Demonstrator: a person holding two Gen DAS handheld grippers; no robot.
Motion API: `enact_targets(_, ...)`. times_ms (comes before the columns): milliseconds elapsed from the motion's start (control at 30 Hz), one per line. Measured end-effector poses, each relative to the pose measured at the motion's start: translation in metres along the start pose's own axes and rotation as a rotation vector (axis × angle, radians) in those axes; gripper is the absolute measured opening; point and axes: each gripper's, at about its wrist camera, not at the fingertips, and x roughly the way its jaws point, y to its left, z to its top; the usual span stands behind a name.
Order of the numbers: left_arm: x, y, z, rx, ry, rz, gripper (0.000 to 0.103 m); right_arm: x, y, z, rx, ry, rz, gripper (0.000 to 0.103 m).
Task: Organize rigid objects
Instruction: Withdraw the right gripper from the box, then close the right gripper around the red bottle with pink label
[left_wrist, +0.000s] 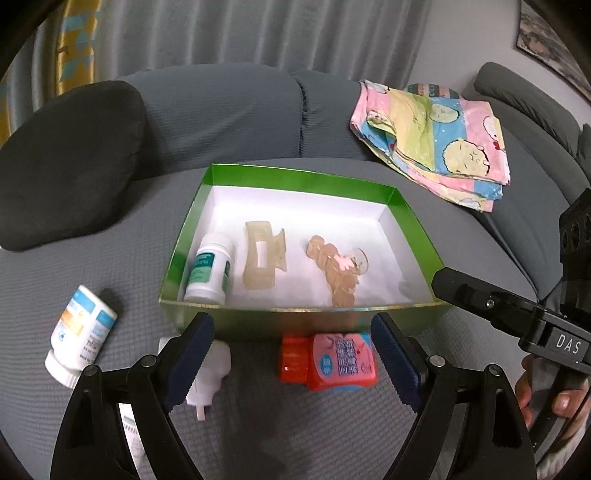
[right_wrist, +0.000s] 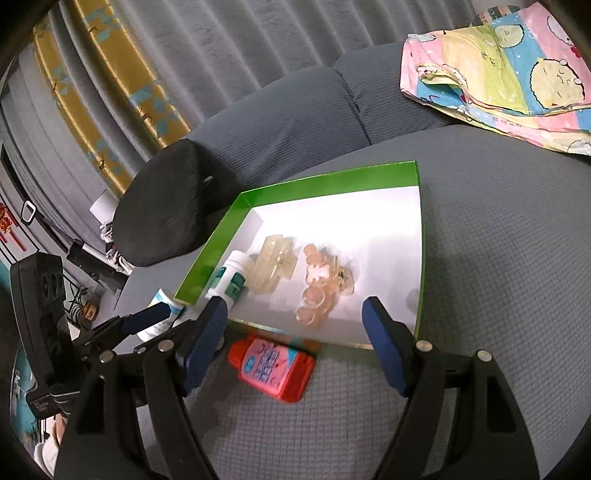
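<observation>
Green box (left_wrist: 301, 177) sits on the grey sofa seat (left_wrist: 122, 258) and serves as the landmark. Inside it, against its left wall, lies a white bottle with a green label (left_wrist: 210, 271); just right of that bottle is a beige hair clip (left_wrist: 260, 258), and further right a peach hair ornament (left_wrist: 334, 267), apart from the clip. Outside, touching or nearly touching the box's near wall, lies a red bottle with a pink label (left_wrist: 327, 360). Left of the red bottle, also by the near wall, is a white plug (left_wrist: 210, 376), partly covered by a jaw. Well left of the box lies a white bottle with a blue and orange label (left_wrist: 79, 334).

The left gripper (left_wrist: 291, 354) hangs above the red bottle with jaws spread wide, holding nothing. The right gripper (right_wrist: 295, 343) has its jaws wide apart and empty too, over the box's near edge and the red bottle (right_wrist: 273, 365).

Behind the box to the left is a black cushion (left_wrist: 62, 162); behind it to the right, a folded cartoon cloth (left_wrist: 436, 140).

Only the left view shows the plug and the whole blue-labelled bottle; in the right view that bottle is mostly hidden behind the left gripper's jaw. The right view alone shows clutter beyond the cushion (right_wrist: 166, 206), too small to identify.
</observation>
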Motion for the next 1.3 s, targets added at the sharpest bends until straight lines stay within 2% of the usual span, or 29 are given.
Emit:
enact_targets(367,0.007,-0.005,-0.026,0.026,0.042,-0.007,0.087,0.006,-0.005,-0.030,0.035,0.084,0.024,0.076)
enact_targets(800,0.046,-0.018,-0.043,0.046,0.106,-0.050,0.087,0.047,-0.006,-0.043,0.064,0.195,0.085,0.076)
enact_targets(1133,0.065,-0.014,-0.041,0.022,0.084,-0.105,0.087,0.075,0.003,-0.043,0.053,0.224,0.124,0.074)
enact_targets(1300,0.068,-0.011,-0.042,0.018,0.084,-0.140,0.087,0.084,0.009,-0.042,0.029,0.251,0.118,0.068)
